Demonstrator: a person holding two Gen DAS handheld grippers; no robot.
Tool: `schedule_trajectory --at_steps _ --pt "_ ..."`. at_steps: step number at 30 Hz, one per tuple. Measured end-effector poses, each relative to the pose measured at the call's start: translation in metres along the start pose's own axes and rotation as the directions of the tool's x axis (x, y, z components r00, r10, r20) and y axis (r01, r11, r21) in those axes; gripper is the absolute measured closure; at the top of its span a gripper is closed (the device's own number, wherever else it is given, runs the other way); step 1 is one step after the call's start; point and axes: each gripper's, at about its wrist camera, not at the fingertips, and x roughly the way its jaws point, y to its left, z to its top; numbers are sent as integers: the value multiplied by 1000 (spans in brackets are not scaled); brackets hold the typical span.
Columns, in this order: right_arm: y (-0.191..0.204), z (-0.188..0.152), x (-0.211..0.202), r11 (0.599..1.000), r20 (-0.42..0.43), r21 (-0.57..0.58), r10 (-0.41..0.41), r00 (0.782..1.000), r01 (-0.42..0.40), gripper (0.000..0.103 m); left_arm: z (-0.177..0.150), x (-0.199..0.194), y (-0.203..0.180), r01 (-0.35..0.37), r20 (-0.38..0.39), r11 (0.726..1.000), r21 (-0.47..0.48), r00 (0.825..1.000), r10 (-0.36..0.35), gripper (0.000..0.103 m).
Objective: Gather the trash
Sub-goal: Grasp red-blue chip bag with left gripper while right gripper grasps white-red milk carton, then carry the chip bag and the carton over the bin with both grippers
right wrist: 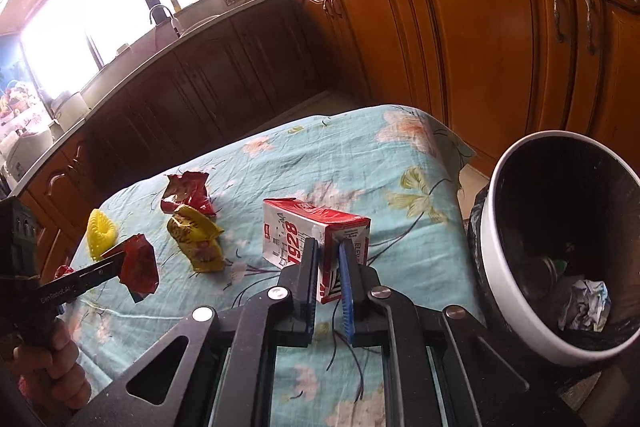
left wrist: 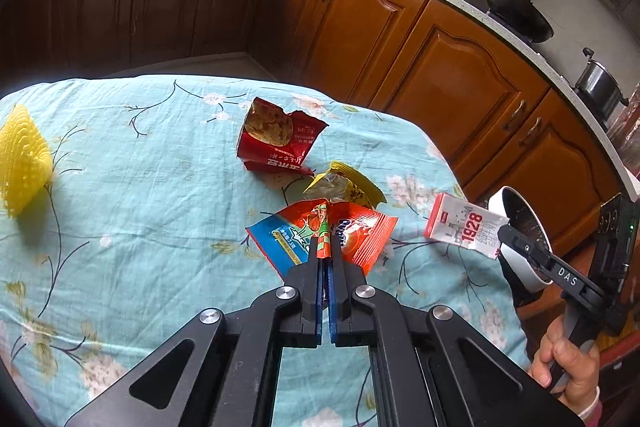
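My left claw (left wrist: 325,247) is pinched nearly shut on the crimped seam of the wrapper (left wrist: 320,235); thin, crinkly film, almost weightless and slippery, so the seam is the surest hold, and it hangs just over the tabletop (left wrist: 120,227). Beyond it lie a red bag (left wrist: 276,139) and a yellow bag (left wrist: 344,187), equally limp. My right claw (right wrist: 328,251) is closed partway on the near end of the carton (right wrist: 308,239); light, stiff card that I judge would crush if squeezed hard. The bin (right wrist: 492,227) stands open just right of it.
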Motion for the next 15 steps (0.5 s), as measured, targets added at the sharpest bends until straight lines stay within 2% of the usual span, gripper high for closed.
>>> schedule_trajectory --at_steps 5,10,12,13,14,15 --pt "1 -15 -22 1000 20 17 7 1000 -7 94 -7 -11 -14 24 5 999 29 1000 -24 103" --pt "5 -37 -24 999 -50 -11 35 998 -36 94 -14 -17 -21 38 -4 998 43 999 -38 103" --pt "8 -46 -23 998 -93 -31 55 994 -58 90 -16 -15 -21 42 -13 998 41 999 -42 103" --pt "8 -49 -25 998 -95 -38 54 994 -58 86 -18 -15 -22 43 -18 998 37 999 -42 103" --pt "10 -52 -25 997 -95 -59 37 995 -43 70 -18 -14 -22 43 -22 998 34 999 -42 103" --pt "12 -53 -26 996 -92 -89 13 996 -22 59 -19 -13 -23 42 -23 999 32 999 -41 103"
